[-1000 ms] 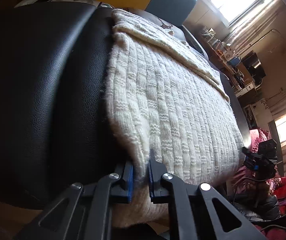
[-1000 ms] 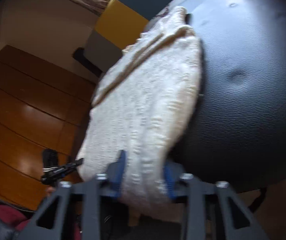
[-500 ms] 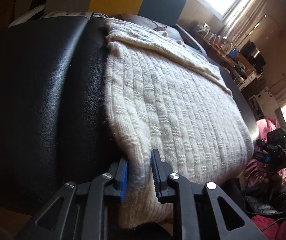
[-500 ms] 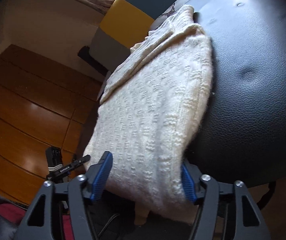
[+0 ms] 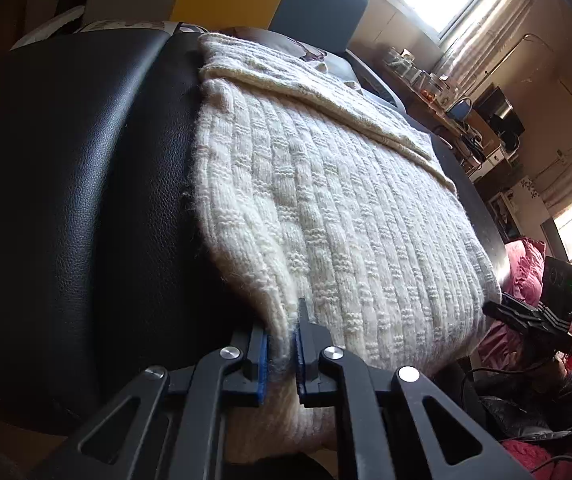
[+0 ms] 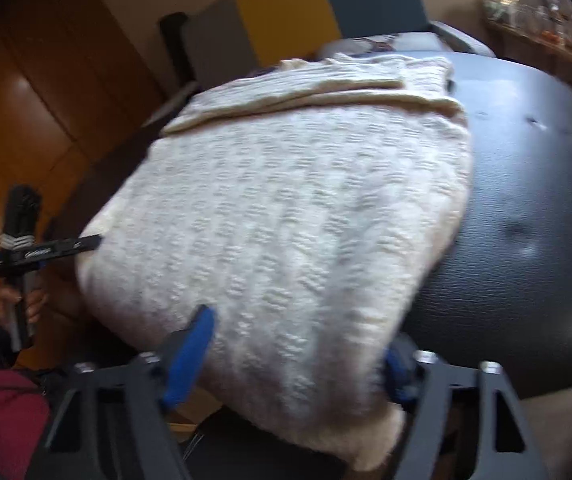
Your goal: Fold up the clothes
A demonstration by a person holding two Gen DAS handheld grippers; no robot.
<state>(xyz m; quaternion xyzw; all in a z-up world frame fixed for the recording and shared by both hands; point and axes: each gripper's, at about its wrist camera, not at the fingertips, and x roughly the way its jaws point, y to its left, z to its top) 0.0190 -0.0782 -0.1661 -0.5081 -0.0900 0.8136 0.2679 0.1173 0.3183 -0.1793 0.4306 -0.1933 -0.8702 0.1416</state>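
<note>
While clamped on sweater (image 5: 326, 208), right jaws wide.

A cream sweater (image 5: 326, 216) of thick, ribbed, fuzzy knit is seen on a black worktop (image 5: 85, 184) of grained, faintly glossy leather-like material; behind, glossy wood panelling (image 6: 37, 120).

- One cream knit sweater (image 5: 326, 216) (folded)
- Two claws: left claw (image 5: 281, 344), right claw (image 6: 298, 344)
- One black padded desk (image 5: 85, 184)
</note>
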